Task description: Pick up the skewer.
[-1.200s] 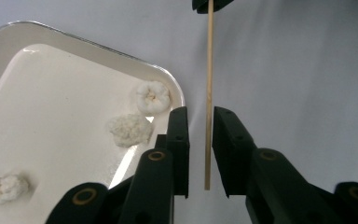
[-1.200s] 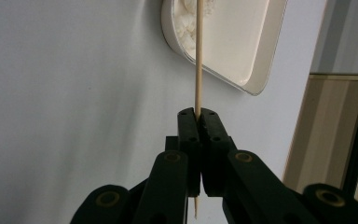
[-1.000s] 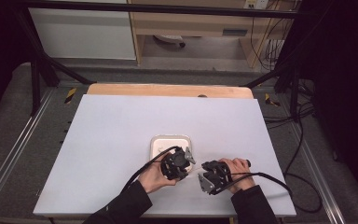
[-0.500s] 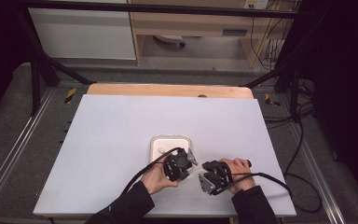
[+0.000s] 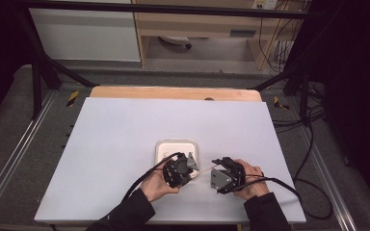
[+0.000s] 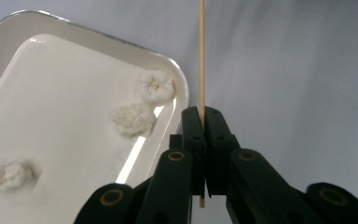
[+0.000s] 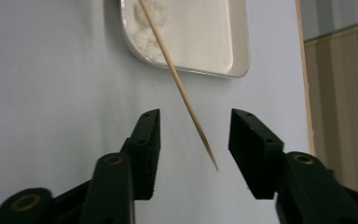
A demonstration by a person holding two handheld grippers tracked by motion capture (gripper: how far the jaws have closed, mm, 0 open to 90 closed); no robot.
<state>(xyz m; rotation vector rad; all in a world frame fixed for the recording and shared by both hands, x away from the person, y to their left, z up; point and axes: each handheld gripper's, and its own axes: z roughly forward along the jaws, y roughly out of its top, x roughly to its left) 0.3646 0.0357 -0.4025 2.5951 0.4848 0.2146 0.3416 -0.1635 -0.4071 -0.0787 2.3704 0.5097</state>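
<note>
A thin wooden skewer [image 6: 201,56] runs straight out from my left gripper [image 6: 202,114], which is shut on it near its blunt end. In the high view the left gripper [image 5: 189,163] sits at the near edge of a white tray [image 5: 176,142], with the skewer [image 5: 203,169] reaching toward my right gripper [image 5: 215,175]. The right gripper [image 7: 193,123] has just been opening. The pointed end of the skewer [image 7: 179,86] hangs between its jaws, and neither pad touches it. Three white fluffy lumps [image 6: 155,86] lie in the tray [image 6: 9,42].
The tray [image 7: 214,42] stands on a pale table top [image 5: 125,130] with a wooden strip [image 5: 173,93] along its far edge. Black cables trail from both grippers toward the near edge and off to the right.
Both hands stay almost where they were. The right gripper's jaws have parted and let go of the skewer, which the left gripper still holds.
</note>
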